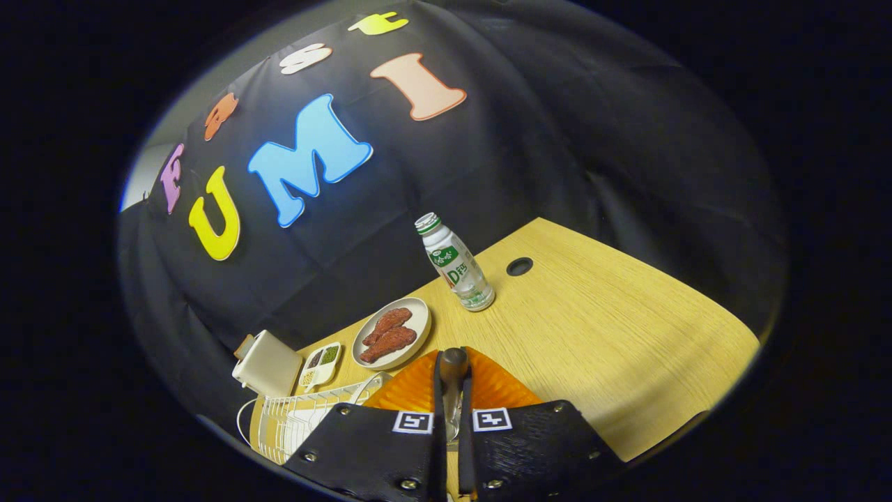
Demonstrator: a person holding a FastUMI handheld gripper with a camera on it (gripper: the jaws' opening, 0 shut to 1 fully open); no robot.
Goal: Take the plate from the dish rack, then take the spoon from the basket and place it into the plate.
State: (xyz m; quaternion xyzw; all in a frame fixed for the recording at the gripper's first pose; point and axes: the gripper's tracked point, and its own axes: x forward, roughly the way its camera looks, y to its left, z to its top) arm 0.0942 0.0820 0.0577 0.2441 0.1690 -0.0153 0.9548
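I make out "AD" on the bottle [456, 263] label, at eleven o'clock beyond the fingers; its smaller green print seems unreadable.

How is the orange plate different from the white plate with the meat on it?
The orange plate is ribbed and sits right at the tongs, which grip a spoon over it. The white plate is smooth, carries two brown meat pieces, and lies farther off. Both rest on the wooden table.

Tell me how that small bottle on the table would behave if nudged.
The bottle stands upright, tall and narrow, so it would probably tip easily. Being round, it would likely roll afterwards. It looks like light plastic. The gripper, jaws nearly closed on a dark handle, sits well short of it.
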